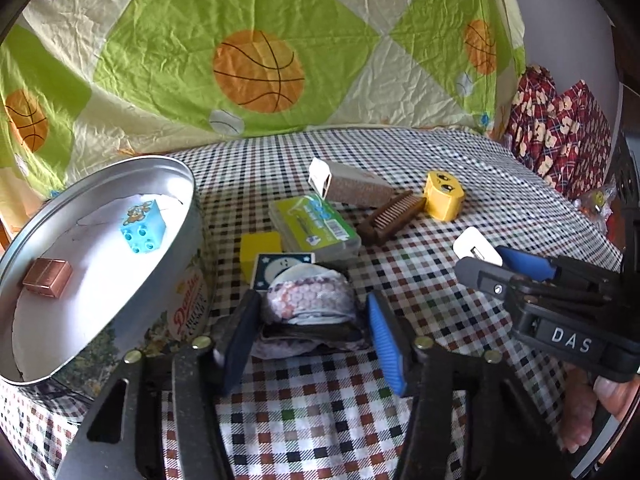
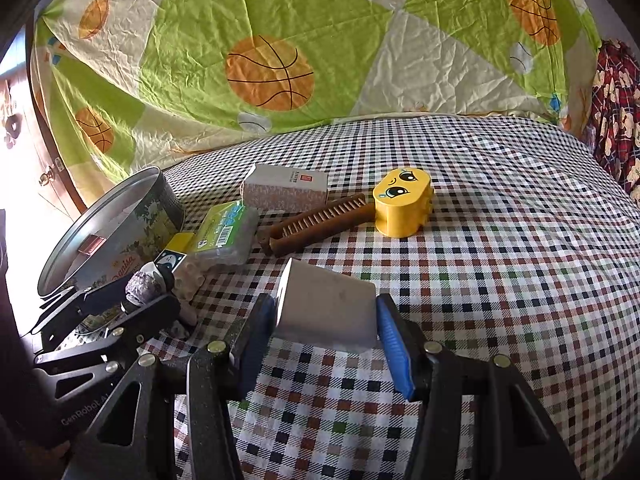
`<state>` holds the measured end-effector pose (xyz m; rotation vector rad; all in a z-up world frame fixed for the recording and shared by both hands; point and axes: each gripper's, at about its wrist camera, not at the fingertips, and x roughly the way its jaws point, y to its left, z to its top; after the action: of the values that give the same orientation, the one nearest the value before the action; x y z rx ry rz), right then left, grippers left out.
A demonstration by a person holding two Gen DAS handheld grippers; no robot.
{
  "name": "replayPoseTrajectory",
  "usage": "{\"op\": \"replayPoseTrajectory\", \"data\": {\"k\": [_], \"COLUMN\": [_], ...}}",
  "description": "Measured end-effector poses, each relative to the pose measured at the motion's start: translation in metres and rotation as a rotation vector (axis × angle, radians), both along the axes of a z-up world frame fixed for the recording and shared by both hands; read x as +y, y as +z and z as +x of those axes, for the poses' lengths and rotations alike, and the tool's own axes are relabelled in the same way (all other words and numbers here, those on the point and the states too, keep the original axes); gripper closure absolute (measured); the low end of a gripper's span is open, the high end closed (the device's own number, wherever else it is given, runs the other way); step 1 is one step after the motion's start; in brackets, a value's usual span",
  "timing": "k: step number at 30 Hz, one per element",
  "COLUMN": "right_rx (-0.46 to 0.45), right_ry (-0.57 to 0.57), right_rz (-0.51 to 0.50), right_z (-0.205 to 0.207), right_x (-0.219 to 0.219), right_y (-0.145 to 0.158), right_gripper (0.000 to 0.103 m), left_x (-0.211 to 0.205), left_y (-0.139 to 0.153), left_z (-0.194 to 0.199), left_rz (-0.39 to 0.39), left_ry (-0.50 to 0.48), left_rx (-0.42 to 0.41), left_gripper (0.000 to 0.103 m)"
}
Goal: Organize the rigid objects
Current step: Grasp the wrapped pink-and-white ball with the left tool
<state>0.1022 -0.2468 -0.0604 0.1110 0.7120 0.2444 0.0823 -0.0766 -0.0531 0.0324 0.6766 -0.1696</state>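
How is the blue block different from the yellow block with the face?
The blue block is boxy with square corners; the yellow block has rounded ends. The blue block lies inside the round tin; the yellow block stands out on the checked cloth. The blue one carries a small cartoon; the yellow one shows big eyes. Both are plastic toy bricks.

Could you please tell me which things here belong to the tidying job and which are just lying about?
Part of the job: cookie tin holding a blue block and a copper block; left gripper around a patterned bundle; right gripper on a white charger; yellow face block; comb; plastic case; cardboard box.

Just lying about: basketball sheet; checked cloth; red bear fabric.
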Motion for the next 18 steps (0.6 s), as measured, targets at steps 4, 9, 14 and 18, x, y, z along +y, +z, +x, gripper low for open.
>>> {"op": "replayPoseTrajectory", "data": {"k": [4, 9, 14, 18], "right_rx": [-0.010, -0.013, -0.031, -0.048], "right_ry": [0.002, 0.001, -0.002, -0.001], "right_rz": [0.004, 0.005, 0.012, 0.018], "right_z": [-0.002, -0.003, -0.005, -0.008], "right_x": [0.000, 0.000, 0.000, 0.000], "right_y": [0.001, 0.001, 0.003, 0.005], "right_gripper": [0.048, 0.048, 0.048, 0.048], "left_x": [0.002, 0.001, 0.003, 0.004], "left_y": [0.002, 0.003, 0.007, 0.010], "left_z": [-0.001, -0.003, -0.011, -0.016], "left_rz": [-0.013, -0.011, -0.016, -0.017], "left_ry": [-0.009, -0.017, -0.007, 0.007], "left_rx": [-0.013, -0.028, -0.077, -0.111], "left_gripper": [0.052, 0.053, 0.053, 0.053]}}
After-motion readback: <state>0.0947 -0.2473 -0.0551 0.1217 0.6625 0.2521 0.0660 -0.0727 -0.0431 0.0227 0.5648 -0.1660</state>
